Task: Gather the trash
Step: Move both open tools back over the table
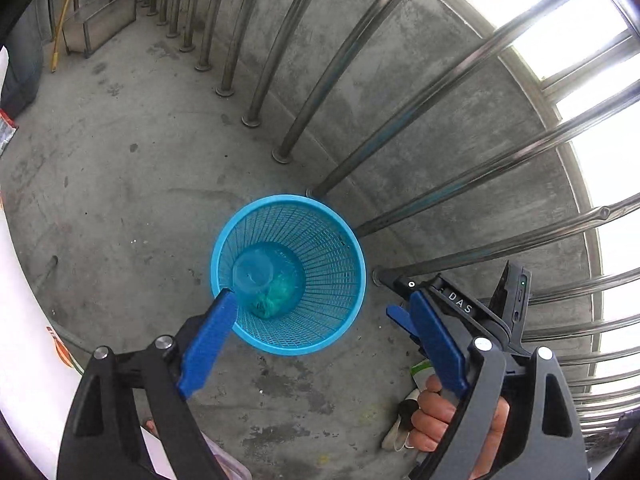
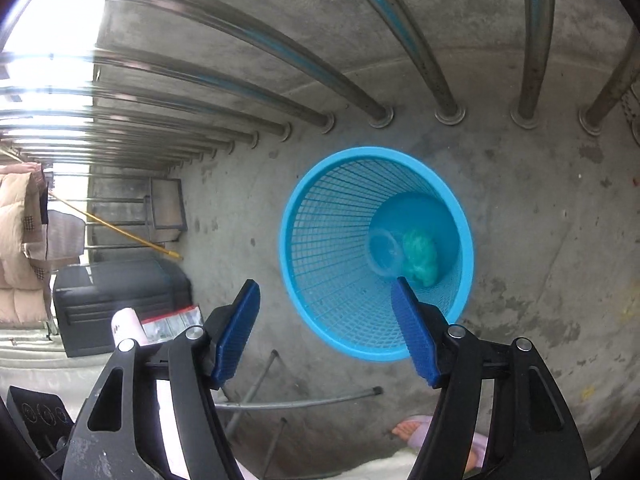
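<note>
trash (image 2: 418, 258) in basket (image 2: 304, 240), beyond parted jaws

Home balcony: concrete floor (image 1: 120, 200), steel railing (image 1: 360, 40)

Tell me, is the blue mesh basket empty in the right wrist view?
No: at the bottom of the blue mesh basket lie a clear plastic cup and a crumpled green wad.
</note>
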